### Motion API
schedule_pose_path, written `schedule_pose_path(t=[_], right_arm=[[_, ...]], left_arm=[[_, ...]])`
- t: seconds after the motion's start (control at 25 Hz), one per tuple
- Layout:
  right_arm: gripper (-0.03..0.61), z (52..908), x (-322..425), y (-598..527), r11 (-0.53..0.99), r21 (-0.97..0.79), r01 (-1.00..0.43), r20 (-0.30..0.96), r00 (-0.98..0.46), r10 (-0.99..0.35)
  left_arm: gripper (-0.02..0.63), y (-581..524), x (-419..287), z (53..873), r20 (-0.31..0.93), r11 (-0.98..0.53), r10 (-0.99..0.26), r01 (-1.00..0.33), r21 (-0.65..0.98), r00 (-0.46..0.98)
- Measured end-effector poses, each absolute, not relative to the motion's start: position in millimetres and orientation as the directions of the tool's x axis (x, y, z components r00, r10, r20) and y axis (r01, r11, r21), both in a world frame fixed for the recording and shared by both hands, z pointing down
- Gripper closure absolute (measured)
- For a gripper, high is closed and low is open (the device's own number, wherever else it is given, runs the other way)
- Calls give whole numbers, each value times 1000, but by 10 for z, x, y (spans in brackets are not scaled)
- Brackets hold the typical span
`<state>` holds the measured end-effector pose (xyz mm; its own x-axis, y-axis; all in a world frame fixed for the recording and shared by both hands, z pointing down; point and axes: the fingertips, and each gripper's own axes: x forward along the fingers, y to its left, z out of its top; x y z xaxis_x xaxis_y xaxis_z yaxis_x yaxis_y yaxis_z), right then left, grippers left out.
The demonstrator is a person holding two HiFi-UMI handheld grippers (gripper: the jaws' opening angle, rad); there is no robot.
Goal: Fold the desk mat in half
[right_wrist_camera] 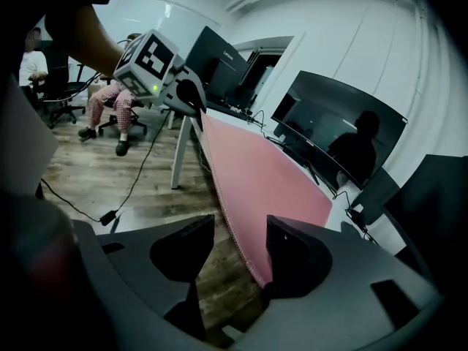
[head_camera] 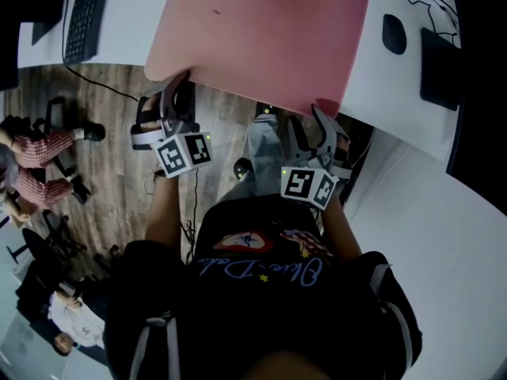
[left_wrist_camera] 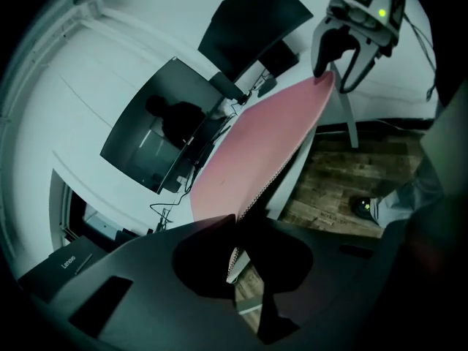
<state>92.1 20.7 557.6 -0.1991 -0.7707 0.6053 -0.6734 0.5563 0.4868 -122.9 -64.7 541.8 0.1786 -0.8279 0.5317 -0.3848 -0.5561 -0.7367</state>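
Note:
A pink desk mat (head_camera: pixel 261 30) lies flat on the white desk (head_camera: pixel 372 77), its near edge hanging over the desk's front. My left gripper (head_camera: pixel 177 80) is at the mat's near left corner. In the left gripper view its jaws (left_wrist_camera: pixel 238 229) are pinched together on the mat's stitched edge (left_wrist_camera: pixel 256 152). My right gripper (head_camera: pixel 310 117) is at the near right corner. Its jaws (right_wrist_camera: pixel 241 243) stand apart, and the mat's edge (right_wrist_camera: pixel 256 167) runs through the gap, close to the right jaw. Each gripper shows in the other's view: the right gripper (left_wrist_camera: pixel 340 57) and the left gripper (right_wrist_camera: pixel 191 97).
A black keyboard (head_camera: pixel 83 14) lies at the desk's far left; a black mouse (head_camera: pixel 394 34) and cables lie right of the mat. Dark monitors (left_wrist_camera: pixel 157 134) (right_wrist_camera: pixel 336 126) stand behind the mat. Seated people (head_camera: pixel 32 165) and chairs are on the wooden floor at the left.

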Motion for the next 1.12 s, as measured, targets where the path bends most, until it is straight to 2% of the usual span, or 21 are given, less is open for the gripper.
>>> schedule_pose_path(t=[0.2,0.32,0.4,0.44,1.12], right_arm=[[383,5560,1025,126,532,510,-676,593,-173,-787],[458,5499,1006,101,552,484,-679,599,-203,-775],[537,5400,1009,85,543,474,-693,580,-218,-785],[551,5338,1029,60,534,478,-697,568,-219,-794],[563,4614,1325,-904,456,559,-692,435,-222,-872]], left_arm=[[588,-712,-1192,5230,516,-546,-835,-411,-730,191],[589,-759,-1176,5145,517,-550,-832,-421,-722,200],[589,-785,-1149,5096,518,-552,-830,-430,-714,206],[589,-800,-1131,5068,516,-552,-830,-437,-711,209],[594,-1266,-993,4605,499,-530,-844,-453,-717,198]])
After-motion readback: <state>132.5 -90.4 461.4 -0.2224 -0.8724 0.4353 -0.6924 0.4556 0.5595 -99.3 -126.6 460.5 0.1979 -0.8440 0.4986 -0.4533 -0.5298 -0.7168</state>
